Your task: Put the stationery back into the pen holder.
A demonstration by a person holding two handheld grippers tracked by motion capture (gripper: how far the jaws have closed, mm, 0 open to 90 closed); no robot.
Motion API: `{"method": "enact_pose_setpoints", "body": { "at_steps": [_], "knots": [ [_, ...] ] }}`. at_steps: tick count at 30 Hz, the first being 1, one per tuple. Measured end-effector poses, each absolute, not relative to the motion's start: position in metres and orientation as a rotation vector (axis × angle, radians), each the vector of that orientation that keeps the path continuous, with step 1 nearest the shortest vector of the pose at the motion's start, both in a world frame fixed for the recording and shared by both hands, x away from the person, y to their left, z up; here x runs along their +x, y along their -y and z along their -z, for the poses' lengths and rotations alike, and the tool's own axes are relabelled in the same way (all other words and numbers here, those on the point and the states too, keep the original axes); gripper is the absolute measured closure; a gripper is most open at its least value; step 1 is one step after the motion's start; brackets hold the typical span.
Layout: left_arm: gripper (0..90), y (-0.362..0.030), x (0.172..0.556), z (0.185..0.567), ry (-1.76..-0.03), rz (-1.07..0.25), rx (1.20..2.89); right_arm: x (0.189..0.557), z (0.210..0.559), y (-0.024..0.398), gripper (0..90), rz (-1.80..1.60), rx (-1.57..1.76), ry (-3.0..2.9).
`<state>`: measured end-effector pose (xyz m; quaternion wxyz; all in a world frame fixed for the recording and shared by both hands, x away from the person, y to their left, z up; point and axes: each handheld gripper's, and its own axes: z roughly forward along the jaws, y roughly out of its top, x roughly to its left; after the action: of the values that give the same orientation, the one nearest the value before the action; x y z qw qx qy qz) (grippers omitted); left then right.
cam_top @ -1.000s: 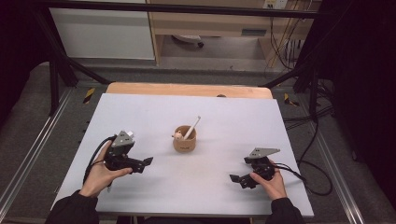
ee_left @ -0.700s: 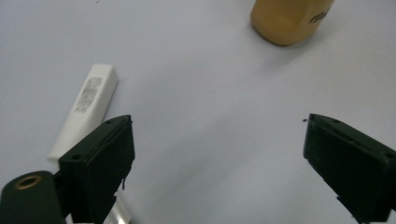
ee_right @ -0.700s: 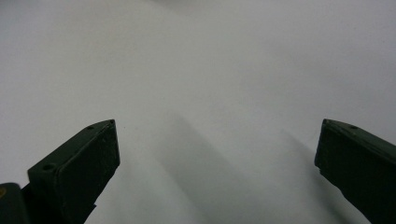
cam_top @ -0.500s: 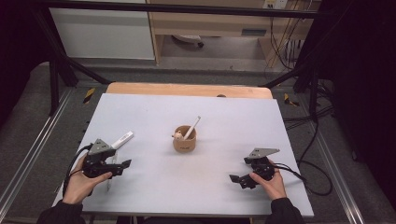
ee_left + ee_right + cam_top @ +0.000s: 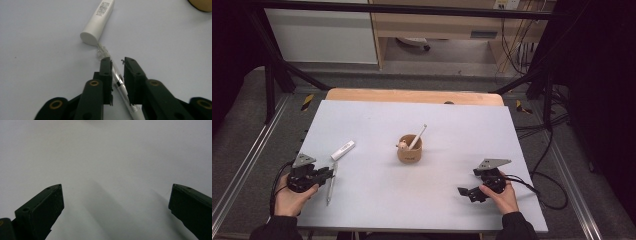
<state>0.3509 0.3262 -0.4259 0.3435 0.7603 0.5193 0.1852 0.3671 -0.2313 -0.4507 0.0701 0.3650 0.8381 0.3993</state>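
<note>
Closing in on the toothbrush [image 5: 117,81], the left gripper [image 5: 117,62] has its jaws narrowing around the slim clear-and-white handle, which lies flat on the table [image 5: 422,210] near the left edge, close to the front-left corner. The jaws have just been closing; the left pad sits against the handle, a sliver of gap shows on the right, so not yet a firm pinch by my read. Bristle end points toward the white tube [image 5: 98,21], whose cap lies just beside the brush head. Best play here: finish the squeeze square across the handle and keep the tips low to the tabletop, so the thin shaft cannot roll out sideways, then lift straight up, clear of that tube. The brown cup [image 5: 410,150] stands mid-table, well apart. Over near the front-right corner, the right gripper [image 5: 468,192] rests with jaws spread wide on nothing.
</note>
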Motion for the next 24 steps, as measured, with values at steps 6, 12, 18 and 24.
{"method": "enact_pose_setpoints", "body": {
  "at_steps": [6,12,18,24],
  "knots": [
    [88.5,-0.330,0.348,0.427,-1.361,-0.462,1.989,0.367,0.451,0.231,0.6,-1.200,1.095,-2.521],
    [89.6,-0.330,0.349,0.433,-1.370,-0.465,2.035,0.367,0.451,0.231,0.6,-1.202,1.096,-2.521],
    [89.6,-0.327,0.348,0.438,-1.357,-0.429,2.078,0.367,0.451,0.231,0.6,-1.202,1.098,-2.524],
    [89.7,-0.324,0.348,0.439,-1.347,-0.395,2.082,0.367,0.451,0.231,0.6,-1.203,1.096,-2.522]
  ]
}}
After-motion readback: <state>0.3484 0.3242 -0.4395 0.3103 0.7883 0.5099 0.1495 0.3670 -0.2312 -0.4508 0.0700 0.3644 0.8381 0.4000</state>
